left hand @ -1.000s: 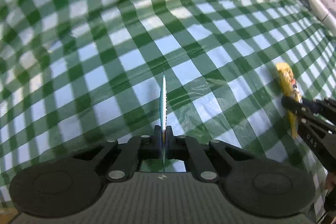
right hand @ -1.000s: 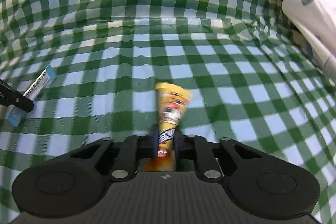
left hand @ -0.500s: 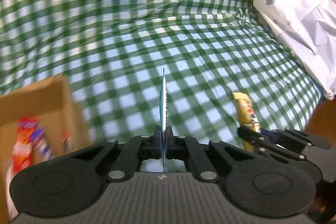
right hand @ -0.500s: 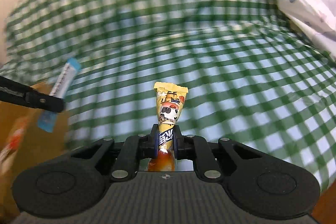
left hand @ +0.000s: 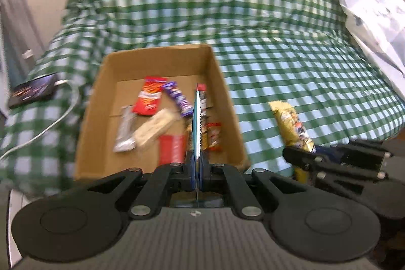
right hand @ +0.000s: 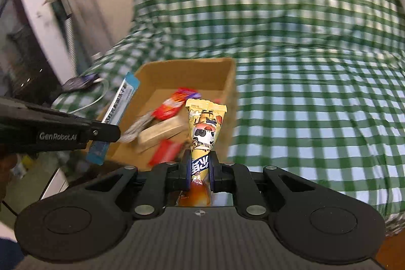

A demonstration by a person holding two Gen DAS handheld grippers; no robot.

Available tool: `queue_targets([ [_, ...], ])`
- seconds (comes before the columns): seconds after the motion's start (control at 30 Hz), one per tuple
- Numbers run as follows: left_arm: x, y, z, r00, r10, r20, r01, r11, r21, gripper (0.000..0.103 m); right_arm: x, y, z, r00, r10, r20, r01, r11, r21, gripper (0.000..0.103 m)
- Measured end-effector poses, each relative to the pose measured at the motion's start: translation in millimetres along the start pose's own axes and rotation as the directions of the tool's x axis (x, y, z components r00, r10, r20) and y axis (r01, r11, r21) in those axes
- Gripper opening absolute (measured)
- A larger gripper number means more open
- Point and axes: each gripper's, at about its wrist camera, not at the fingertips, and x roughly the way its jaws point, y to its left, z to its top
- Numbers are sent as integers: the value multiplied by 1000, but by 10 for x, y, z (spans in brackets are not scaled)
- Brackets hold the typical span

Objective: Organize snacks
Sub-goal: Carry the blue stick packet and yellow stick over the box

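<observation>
**Both grippers loaded, at the snack box**

L gripper [left hand: 197, 166]: jaws pinching a thin blue-edged flat snack sachet [left hand: 196, 125], seen edge-on in L wrist view, pointing fwd over the near-right part of the open brown cardboard box [left hand: 222, 82].

R gripper [right hand: 200, 166]: jaws clamped on the lower part of a yellow cone-shaped snack packet w/ panda print [right hand: 205, 128], upright, wide end up, just beside the box's near-right corner.

Box sits on a green/white checked bedcover [left hand: 291, 62]. Inside: red wrapper [left hand: 149, 99], purple bar [left hand: 178, 99], beige bar [left hand: 154, 129], silver wrapper [left hand: 125, 130], more red/yellow packs near the front, blurred.

Left of box: dark phone [left hand: 33, 90] w/ white cable [left hand: 50, 128] on the cover. Far right: white printed pillow [left hand: 372, 11].
</observation>
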Motion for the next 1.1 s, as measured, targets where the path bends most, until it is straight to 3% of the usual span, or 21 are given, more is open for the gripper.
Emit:
queue_targets([
  [0.37, -454, 280, -417, 996, -44, 73, 50, 996, -79, 3, -352, 597, -123, 999, -37, 38, 41, 993, -111, 13],
  [0.57, -566, 327, -489, 993, -48, 105, 58, 994, -94, 3, -454, 689, -165, 997, -53, 53, 60, 989, -136, 13],
  [1.1, -544, 325, -474, 993, -57, 104, 67, 993, -97, 3, -409, 732, -184, 998, -56, 35, 62, 985, -163, 13],
])
